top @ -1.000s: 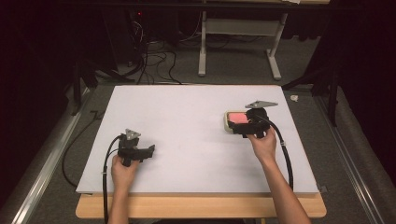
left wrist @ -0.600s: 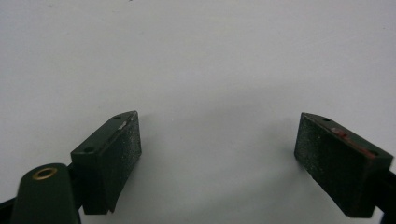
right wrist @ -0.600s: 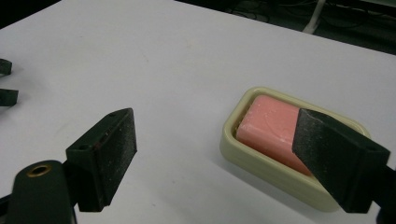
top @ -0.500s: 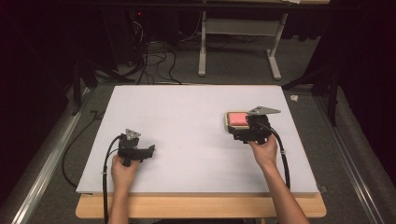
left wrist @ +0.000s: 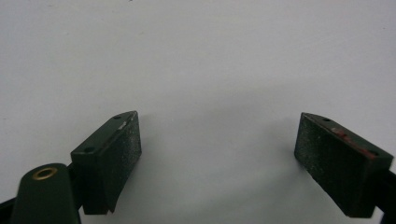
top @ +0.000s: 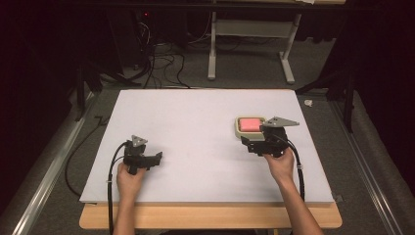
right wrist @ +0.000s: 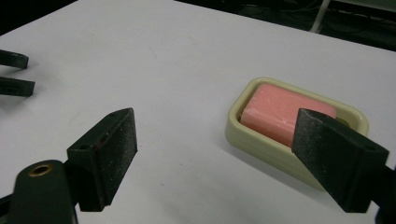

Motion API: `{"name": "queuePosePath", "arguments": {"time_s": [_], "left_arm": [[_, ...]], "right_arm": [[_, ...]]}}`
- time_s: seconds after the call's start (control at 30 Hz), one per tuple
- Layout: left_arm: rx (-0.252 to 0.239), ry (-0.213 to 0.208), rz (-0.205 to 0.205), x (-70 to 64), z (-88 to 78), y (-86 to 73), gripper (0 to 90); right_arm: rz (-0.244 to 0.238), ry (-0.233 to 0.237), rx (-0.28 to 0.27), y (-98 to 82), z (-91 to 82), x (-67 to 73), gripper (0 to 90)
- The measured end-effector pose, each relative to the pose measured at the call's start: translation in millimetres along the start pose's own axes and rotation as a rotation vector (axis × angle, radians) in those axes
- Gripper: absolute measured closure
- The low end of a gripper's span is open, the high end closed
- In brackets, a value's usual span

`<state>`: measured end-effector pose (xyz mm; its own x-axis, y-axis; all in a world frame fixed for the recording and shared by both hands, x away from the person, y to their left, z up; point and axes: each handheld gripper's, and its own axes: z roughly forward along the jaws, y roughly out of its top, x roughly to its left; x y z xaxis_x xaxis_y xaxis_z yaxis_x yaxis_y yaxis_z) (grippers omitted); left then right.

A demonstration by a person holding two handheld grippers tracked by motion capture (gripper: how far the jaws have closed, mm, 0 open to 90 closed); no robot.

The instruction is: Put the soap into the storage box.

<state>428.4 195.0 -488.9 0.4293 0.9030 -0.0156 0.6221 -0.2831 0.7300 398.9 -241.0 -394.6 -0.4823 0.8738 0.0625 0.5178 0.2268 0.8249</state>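
Dark floor and tangled cables surround the white worktop (top: 195,127), which rests on a wooden table whose front edge shows below it. Near the worktop's right edge, about midway between back and front, sits a cream soap dish (top: 242,132) holding a pink bar of soap (top: 249,124). The right gripper (top: 250,145), held in the person's right hand (top: 280,164), hovers just in front of the dish. In the right gripper view its jaws stand wide apart with nothing between them, the dish (right wrist: 261,140) and soap (right wrist: 280,112) lying just beyond the right-hand jaw. The left gripper (top: 157,157), in the left hand (top: 128,178), rests near the worktop's front left corner, well apart from the dish. In the left gripper view its jaws are also spread wide over bare white surface.
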Motion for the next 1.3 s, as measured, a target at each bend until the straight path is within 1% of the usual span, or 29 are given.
{"name": "queuePosePath", "arguments": {"time_s": [0.53, 0.73, 0.83, 1.3], "left_arm": [[-0.002, 0.001, -0.002, -0.3, 0.2, 0.0, 15.1], [-0.002, 0.001, -0.002, -0.3, 0.2, 0.0, 15.1], [-0.002, 0.001, -0.002, -0.3, 0.2, 0.0, 15.1], [-0.002, 0.001, -0.002, -0.3, 0.2, 0.0, 15.1]], "right_arm": [[0.006, 0.007, -0.011, -15.0, -9.9, -0.2, 15.1], [0.009, 0.008, -0.007, -19.0, -12.4, -0.4, 15.2], [0.011, 0.008, -0.01, -21.5, -13.0, -0.8, 15.2], [0.025, 0.016, 0.012, -33.6, -11.2, -1.6, 15.5]]}}
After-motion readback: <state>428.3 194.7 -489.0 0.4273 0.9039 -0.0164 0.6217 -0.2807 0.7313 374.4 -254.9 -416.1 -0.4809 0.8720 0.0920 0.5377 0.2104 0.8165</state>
